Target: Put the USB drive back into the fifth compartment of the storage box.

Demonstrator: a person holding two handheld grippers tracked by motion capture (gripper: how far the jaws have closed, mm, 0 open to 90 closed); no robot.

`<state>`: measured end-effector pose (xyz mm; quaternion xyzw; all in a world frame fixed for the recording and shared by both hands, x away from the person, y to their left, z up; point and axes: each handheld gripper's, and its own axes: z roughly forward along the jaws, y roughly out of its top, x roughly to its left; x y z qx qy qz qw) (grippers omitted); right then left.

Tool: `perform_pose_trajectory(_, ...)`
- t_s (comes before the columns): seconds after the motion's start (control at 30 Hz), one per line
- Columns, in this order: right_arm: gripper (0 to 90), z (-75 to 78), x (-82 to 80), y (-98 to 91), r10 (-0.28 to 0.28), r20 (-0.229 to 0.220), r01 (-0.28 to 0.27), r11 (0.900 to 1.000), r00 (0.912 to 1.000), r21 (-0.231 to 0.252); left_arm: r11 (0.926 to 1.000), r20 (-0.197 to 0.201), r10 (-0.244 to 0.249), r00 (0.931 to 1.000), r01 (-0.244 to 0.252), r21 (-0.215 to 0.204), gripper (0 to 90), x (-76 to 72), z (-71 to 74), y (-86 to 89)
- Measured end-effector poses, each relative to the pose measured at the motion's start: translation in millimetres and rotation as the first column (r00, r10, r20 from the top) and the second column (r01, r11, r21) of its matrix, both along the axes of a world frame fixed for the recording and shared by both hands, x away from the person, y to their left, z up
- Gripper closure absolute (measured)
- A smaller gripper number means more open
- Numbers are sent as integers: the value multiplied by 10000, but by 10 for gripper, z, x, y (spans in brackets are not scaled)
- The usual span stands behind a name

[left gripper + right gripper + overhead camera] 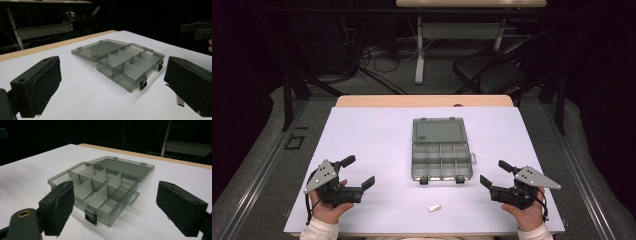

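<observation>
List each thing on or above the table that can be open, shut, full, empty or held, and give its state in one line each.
Compartment box: open, lid laid flat behind it, compartments empty.
Box latches: undone.
Small white piece: lying loose on the table, not held.
Left tool: open, holding nothing.
Right tool: open, holding nothing.

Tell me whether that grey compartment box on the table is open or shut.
Open. The compartment box has its lid folded flat on the table behind it, leaving the dividers exposed; both black latches hang free. Visible compartments look empty.
</observation>
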<state>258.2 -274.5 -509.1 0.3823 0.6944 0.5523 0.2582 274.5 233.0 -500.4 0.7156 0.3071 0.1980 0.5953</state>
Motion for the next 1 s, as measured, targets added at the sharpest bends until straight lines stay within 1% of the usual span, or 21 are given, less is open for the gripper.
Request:
perform_pose_trajectory(0.07,149,-11,-10,2,10,-26,-10,10000,10000,8,10000,23,-46,10000,46,67,11,0,0,-11)
perform_pose_trajectory(0.1,152,-15,-17,2,-23,-45,23,10000,10000,-66,9999,5,-120,9999,120,117,11,0,-1,-13)
perform_pose_trajectory(0.23,152,-19,-18,0,-74,-28,74,9999,10000,-97,9995,-244,-286,9993,289,147,11,5,-6,-27)
perform_pose_trajectory(0.27,152,-20,-16,-1,-74,-9,74,9999,10000,-76,9992,-310,-374,9988,377,96,11,9,-9,-33)
perform_pose_trajectory(0.33,152,-23,-14,3,-67,-12,67,10000,10000,-11,9989,-423,-413,9982,422,204,11,11,-1,-44)
perform_pose_trajectory(0.47,152,-28,-31,32,-28,-43,28,10000,10000,-7,9982,-455,-553,9974,562,192,11,-3,15,-80)
perform_pose_trajectory(0.5,152,-29,-34,36,-8,-43,8,10000,10000,-51,9980,-518,-579,9970,591,211,11,-6,19,-92)
perform_pose_trajectory(0.53,152,-36,-36,45,-11,-11,11,9998,10000,-199,9976,-548,-618,9966,634,277,10,-9,24,-104)
perform_pose_trajectory(0.6,152,-40,-36,49,6,-18,-6,9997,10000,-226,9959,-602,-747,9954,775,464,10,-12,36,-130)
perform_pose_trajectory(0.63,152,-44,-37,57,11,-31,-12,9997,10000,-256,9954,-564,-798,9952,826,477,10,-13,36,-140)
perform_pose_trajectory(0.7,152,-43,-52,60,-29,-47,28,9997,10000,-234,9935,-658,-900,9938,943,646,10,-20,50,-158)
perform_pose_trajectory(0.77,152,-40,-67,58,-22,-58,20,9995,10000,-310,9919,-774,-1024,9917,1077,672,10,-33,59,-174)
perform_pose_trajectory(0.87,152,-40,-72,59,0,-11,-1,9995,10000,-315,9904,-807,-1065,9910,1129,800,10,-54,85,-190)
perform_pose_trajectory(0.9,152,-41,-70,60,27,-21,-27,9995,10000,-324,9903,-831,-1112,9903,1174,742,10,-56,93,-196)
perform_pose_trajectory(0.93,152,-44,-71,62,45,-93,-48,9995,9999,-327,9899,-875,-1138,9896,1204,749,10,-54,101,-198)
perform_pose_trajectory(1.0,152,-50,-65,62,94,-72,-96,9994,9999,-335,9890,-956,-1155,9887,1234,810,10,-45,108,-203)
